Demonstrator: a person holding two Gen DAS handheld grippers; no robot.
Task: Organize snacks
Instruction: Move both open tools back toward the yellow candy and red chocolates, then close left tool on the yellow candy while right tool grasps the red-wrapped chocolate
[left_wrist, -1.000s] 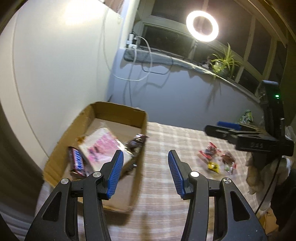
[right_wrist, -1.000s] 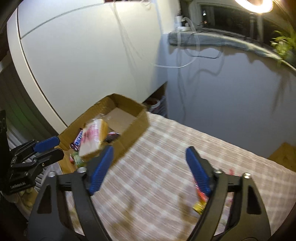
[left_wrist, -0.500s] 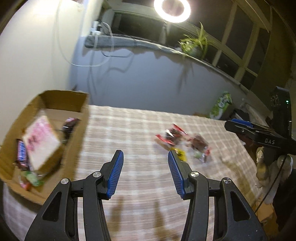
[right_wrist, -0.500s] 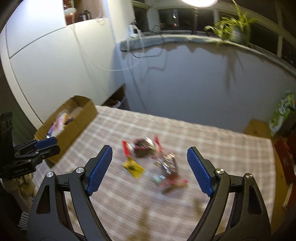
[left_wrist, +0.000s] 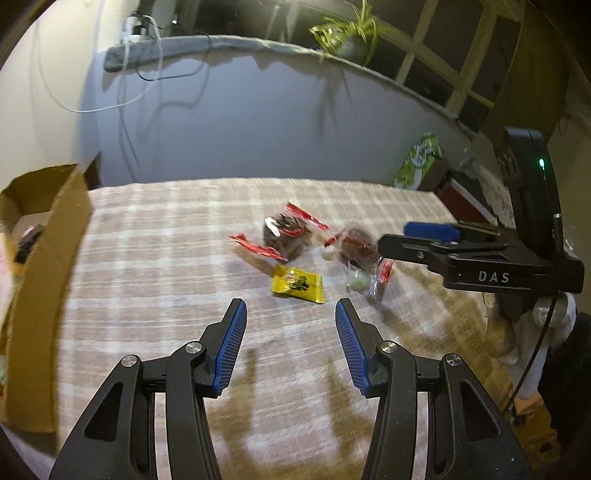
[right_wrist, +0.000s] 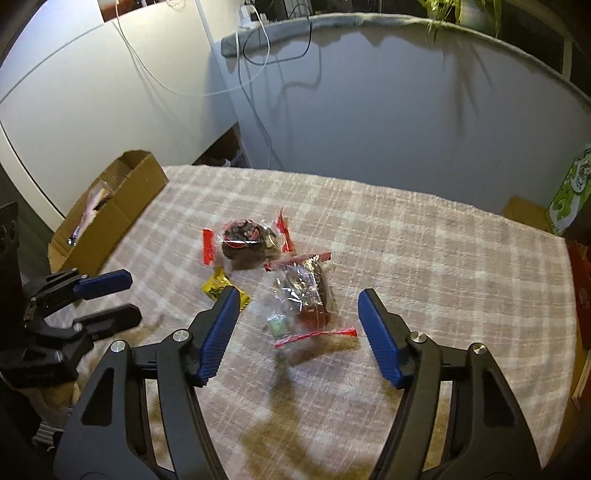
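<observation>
Loose snacks lie mid-table on the checked cloth (left_wrist: 155, 258): a clear bag with a dark pastry and red ends (left_wrist: 286, 236) (right_wrist: 245, 240), a second clear bag with a brown pastry (left_wrist: 360, 245) (right_wrist: 306, 291), a yellow packet (left_wrist: 298, 284) (right_wrist: 221, 286) and a small green sweet (right_wrist: 279, 325). My left gripper (left_wrist: 290, 306) hovers open and empty just short of the yellow packet. My right gripper (right_wrist: 298, 295) (left_wrist: 417, 240) is over the second bag, its jaws closing; the bag lies between the fingers, pads clear of it. The cardboard box (left_wrist: 48, 258) (right_wrist: 110, 214) holds snacks at the left.
A green carton (left_wrist: 419, 162) (right_wrist: 572, 192) stands beyond the table's far right corner. A grey wall with hanging cables (right_wrist: 258, 74) runs behind the table. A potted plant (left_wrist: 347, 33) sits on the sill. The left gripper (right_wrist: 122, 295) shows at the left of the right wrist view.
Both views have swung from the cardboard box to the snack pile. Both grippers have come down closer to the table. The right jaws have narrowed.
</observation>
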